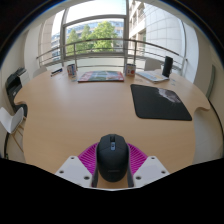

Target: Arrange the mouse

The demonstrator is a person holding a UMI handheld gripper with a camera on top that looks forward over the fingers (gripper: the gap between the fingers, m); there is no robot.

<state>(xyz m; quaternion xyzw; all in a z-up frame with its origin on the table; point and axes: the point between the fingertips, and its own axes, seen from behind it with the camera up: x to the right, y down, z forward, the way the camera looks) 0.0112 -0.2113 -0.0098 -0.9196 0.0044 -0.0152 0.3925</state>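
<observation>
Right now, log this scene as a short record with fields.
mouse: black mouse, between the fingers of the hand-held gripper
grip: fingers closed on its sides, pink pads against it
mouse pad: black mouse pad, beyond the fingers, to the right
surface: round wooden table
far edge: second mat near the windows

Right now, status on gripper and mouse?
Gripper shut on mouse, jaws clamping both sides. Mouse pad ahead, beyond. Path between clear.
</observation>
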